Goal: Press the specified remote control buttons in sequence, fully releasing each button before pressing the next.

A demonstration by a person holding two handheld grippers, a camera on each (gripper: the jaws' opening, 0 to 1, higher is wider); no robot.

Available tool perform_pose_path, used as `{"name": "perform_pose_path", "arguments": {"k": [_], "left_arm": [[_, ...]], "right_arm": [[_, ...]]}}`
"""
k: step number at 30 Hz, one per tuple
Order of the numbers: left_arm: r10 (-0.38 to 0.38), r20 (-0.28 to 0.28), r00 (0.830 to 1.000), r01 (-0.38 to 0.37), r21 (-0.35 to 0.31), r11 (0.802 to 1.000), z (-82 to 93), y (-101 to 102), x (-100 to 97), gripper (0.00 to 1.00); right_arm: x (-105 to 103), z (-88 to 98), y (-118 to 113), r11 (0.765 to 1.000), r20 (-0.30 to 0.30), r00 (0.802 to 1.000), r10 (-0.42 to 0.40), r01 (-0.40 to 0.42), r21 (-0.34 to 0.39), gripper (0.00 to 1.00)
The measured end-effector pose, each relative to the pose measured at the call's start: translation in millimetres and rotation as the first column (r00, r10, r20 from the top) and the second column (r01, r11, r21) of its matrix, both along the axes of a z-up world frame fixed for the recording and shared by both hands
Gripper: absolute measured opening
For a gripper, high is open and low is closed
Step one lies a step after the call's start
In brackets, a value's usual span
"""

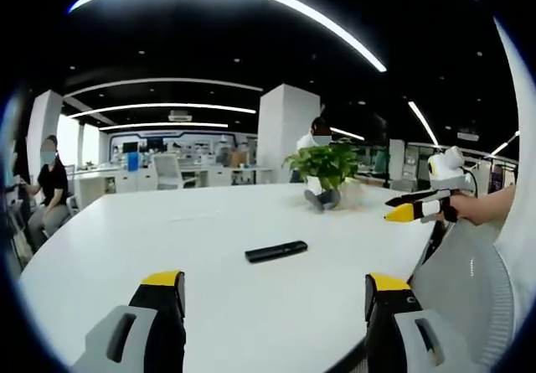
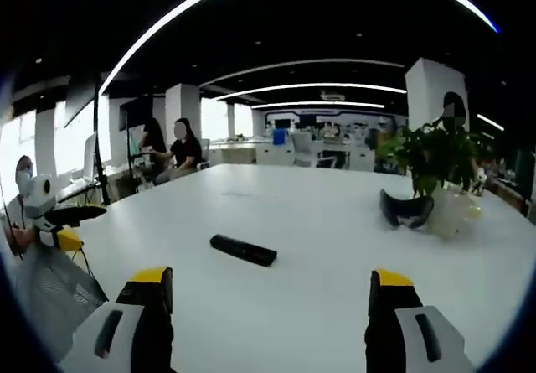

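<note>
A black remote control (image 1: pixel 275 251) lies flat on the white table (image 1: pixel 167 230), a short way ahead of my left gripper (image 1: pixel 275 293), which is open with nothing between its yellow-tipped jaws. In the right gripper view the same remote (image 2: pixel 243 250) lies left of centre, ahead of my right gripper (image 2: pixel 270 293), also open and empty. The right gripper (image 1: pixel 402 207) shows at the right of the left gripper view, held above the table edge. The left gripper (image 2: pixel 71 222) appears at the left edge of the right gripper view.
A potted green plant (image 1: pixel 327 170) stands farther back on the table; in the right gripper view the plant (image 2: pixel 435 168) has a dark object (image 2: pixel 406 209) at its base. People sit at desks (image 2: pixel 172 159) in the background. A mesh chair back (image 1: pixel 465 281) stands beside the table.
</note>
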State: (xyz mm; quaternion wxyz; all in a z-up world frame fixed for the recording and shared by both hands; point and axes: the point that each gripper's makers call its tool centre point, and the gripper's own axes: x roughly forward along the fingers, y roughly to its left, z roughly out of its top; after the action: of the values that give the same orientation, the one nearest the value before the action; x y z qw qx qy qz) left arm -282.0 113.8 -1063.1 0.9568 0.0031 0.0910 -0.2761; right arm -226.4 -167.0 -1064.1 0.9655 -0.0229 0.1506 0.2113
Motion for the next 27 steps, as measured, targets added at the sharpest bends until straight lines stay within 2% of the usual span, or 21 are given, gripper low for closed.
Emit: {"name": "perform_pose_path", "arguments": {"k": [2,5,9,14,27], "left_arm": [[0.014,0.012,1.000,-0.014,-0.003,1.000,1.7,2,1.6,0.92],[0.027,-0.015,1.000,-0.027,-0.003,1.000,-2.6,4,2.6,0.92],[0.036,-0.013,0.999,-0.036,-0.004,0.999,-2.2,6,2.7,0.91],[0.045,0.007,0.999,-0.045,-0.023,0.999,2.2,8,2.6,0.91],[0.065,0.003,0.998,-0.065,-0.015,0.998,0.2,11,4.5,0.91]], "right_arm": [[-2,1.5,1,1.000,0.009,1.000,0.000,0.000,0.002,0.96],[-2,1.7,2,1.000,0.015,1.000,0.008,-0.008,-0.004,0.94],[-5,1.0,6,1.000,0.013,1.000,0.026,-0.026,-0.010,0.93],[-8,0.1,8,0.998,-0.004,0.999,0.041,-0.041,0.041,0.93],[-14,-4.2,13,0.998,-0.038,0.998,0.055,-0.054,0.024,0.88]]}}
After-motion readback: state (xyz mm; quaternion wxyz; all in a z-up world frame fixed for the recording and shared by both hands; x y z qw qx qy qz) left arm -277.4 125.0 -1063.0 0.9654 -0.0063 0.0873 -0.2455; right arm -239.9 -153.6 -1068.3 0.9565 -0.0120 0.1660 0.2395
